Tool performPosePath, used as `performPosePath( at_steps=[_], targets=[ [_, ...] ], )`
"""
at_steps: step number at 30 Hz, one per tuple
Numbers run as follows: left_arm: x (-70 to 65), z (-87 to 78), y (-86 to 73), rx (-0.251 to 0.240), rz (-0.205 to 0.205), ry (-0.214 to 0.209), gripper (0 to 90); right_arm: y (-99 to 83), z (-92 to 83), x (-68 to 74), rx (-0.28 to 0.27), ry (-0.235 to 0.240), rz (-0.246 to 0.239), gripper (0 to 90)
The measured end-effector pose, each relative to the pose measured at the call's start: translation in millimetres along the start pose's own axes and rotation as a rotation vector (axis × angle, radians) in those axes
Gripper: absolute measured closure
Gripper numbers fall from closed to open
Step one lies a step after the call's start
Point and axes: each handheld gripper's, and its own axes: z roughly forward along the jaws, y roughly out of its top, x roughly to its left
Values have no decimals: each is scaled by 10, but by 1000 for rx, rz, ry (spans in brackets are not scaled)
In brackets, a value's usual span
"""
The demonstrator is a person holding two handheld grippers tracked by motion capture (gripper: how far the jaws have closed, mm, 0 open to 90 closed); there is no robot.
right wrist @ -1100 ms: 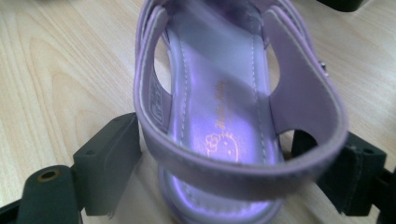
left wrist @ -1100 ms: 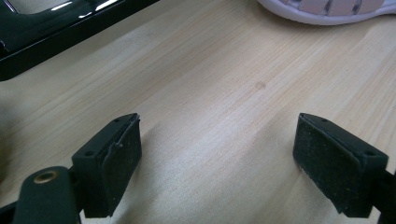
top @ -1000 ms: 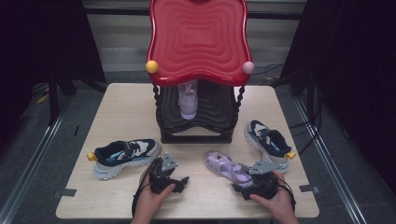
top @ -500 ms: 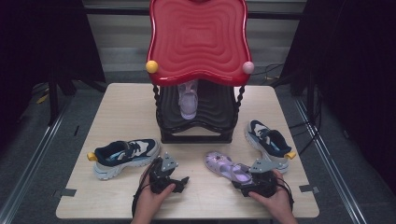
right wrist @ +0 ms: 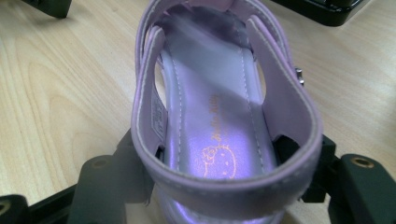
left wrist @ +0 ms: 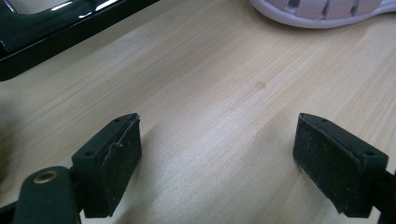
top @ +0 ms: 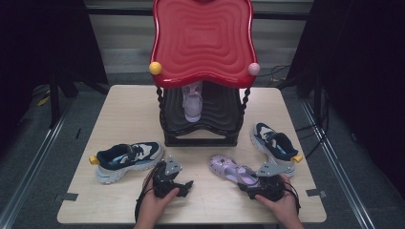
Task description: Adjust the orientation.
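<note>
Right gripper closing on the heel of a lilac sandal

The right gripper (right wrist: 224,186) has its black jaws either side of the heel of the lilac strapped child's sandal (right wrist: 215,107); they have just been closing, and the pads look to be meeting the heel sides, probably because the heel cup is the stiffest part to lift by. The sandal lies flat on the pale wooden table (top: 129,105), near its front edge, toe toward the black shoe rack with the red wavy top (top: 203,43), where its mate (top: 192,101) stands. The left gripper (left wrist: 219,163) rests spread and empty over bare wood.
</note>
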Motion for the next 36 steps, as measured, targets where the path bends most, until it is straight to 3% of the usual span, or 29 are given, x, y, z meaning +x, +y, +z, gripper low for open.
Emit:
performPosePath(
  at_steps=[14,36],
  targets=[
    [-1,1,0,0,-2,-2,152,-21,-50,-15,-52,-15,26,369],
    [-1,1,0,0,-2,-2,152,56,-173,100,-203,-68,45,371]
  ],
)
